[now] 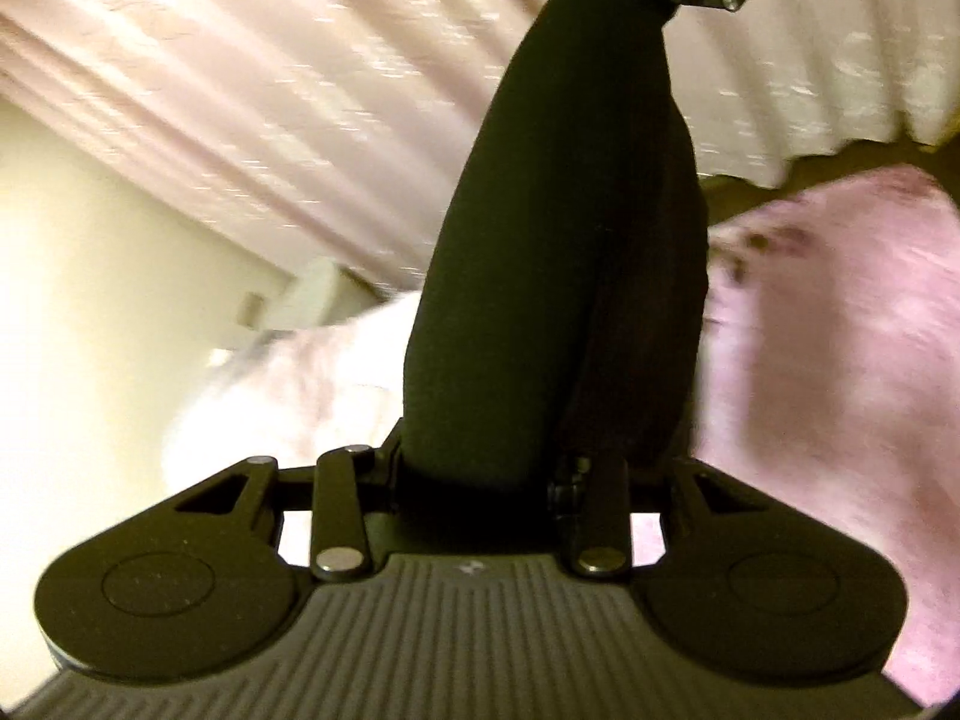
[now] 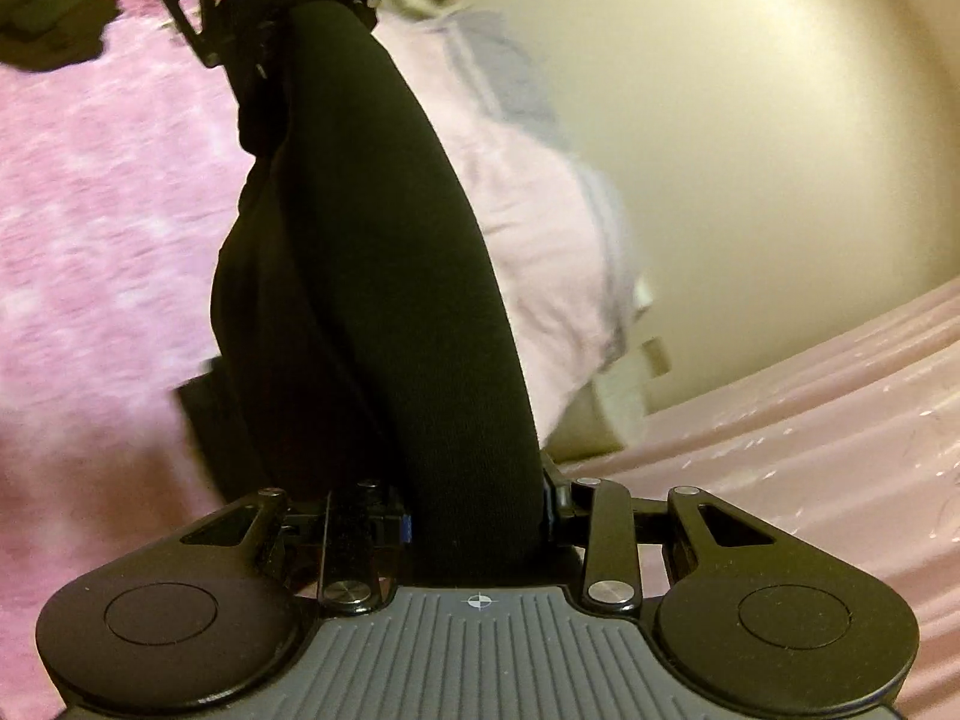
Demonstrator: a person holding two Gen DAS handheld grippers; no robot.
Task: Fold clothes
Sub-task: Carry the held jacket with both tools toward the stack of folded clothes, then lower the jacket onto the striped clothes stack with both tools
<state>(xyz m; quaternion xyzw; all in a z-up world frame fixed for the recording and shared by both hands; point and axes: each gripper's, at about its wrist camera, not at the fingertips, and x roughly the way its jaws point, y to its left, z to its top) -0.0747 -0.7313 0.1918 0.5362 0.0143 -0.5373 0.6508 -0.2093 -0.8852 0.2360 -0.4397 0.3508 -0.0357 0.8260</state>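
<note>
Right up against both lenses we've got the ribbed grey bodies of our tongs, and past those a stretch of black garment [image 1: 558, 276] running from one tool to the other. In the left wrist view our left tongs [image 1: 510, 468] are pinching one end of that black cloth, which bunches into a thick roll and climbs to the top of the frame, where the linkage of the other tool grips the far end. The right wrist view mirrors it: our right tongs [image 2: 474, 540] are pressed onto the same black garment [image 2: 384, 276], which rises to the left tool's dark frame at the top. So the cloth hangs taut between the two, up off the bed.

Below it lies a fuzzy pink blanket [image 2: 96, 210], with a darker heap of clothes [image 2: 48, 12] on it in the far corner. A pale pink pillow [image 2: 540, 240] sits near the cream wall [image 2: 750, 120], and pleated pink curtains [image 1: 270, 90] fill the background. Everything is fairly blurred.
</note>
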